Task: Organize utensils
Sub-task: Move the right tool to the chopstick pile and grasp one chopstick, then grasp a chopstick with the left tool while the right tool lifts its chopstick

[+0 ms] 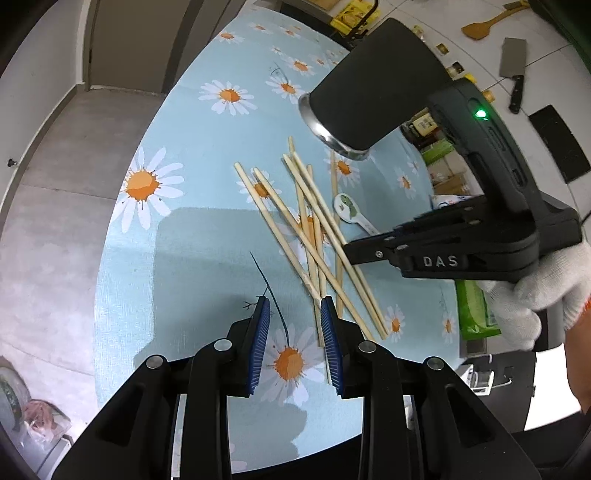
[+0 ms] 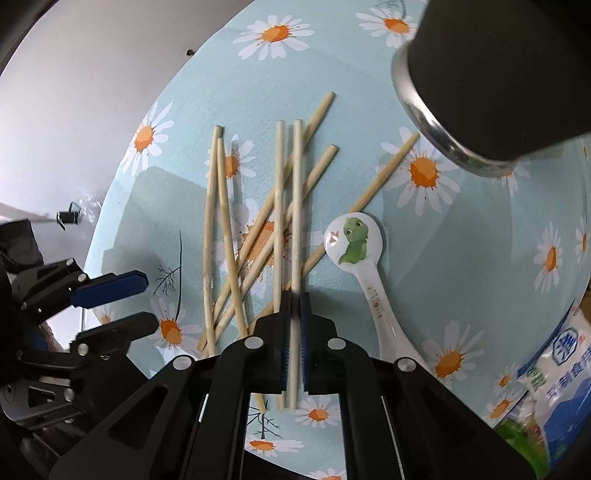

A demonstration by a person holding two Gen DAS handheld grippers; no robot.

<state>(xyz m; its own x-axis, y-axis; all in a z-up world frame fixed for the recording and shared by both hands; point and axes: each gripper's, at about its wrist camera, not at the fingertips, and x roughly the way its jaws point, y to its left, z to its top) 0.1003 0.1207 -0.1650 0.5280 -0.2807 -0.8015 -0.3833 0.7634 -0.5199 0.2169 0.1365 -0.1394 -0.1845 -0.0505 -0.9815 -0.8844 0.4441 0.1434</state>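
Several wooden chopsticks [image 1: 310, 229] lie crossed on the daisy-print tablecloth [image 1: 192, 192]; they also show in the right wrist view [image 2: 255, 229]. My right gripper [image 2: 294, 295] is shut on one chopstick [image 2: 296, 206] that runs straight up from its jaws. It shows from the side in the left wrist view [image 1: 349, 249]. My left gripper [image 1: 294, 314] is open and empty over the near ends of the chopsticks, and it shows in the right wrist view [image 2: 146, 301] at the left. A white spoon with a green dinosaur [image 2: 356, 247] lies right of the pile. A black cup with a metal rim [image 1: 365, 96] stands beyond.
On the floor at the far right lie a cleaver [image 1: 513, 70] and a wooden spatula [image 1: 484, 26]. A salt bag [image 2: 557, 373] sits at the table's right edge. The table edge drops to grey floor [image 1: 55, 166] on the left.
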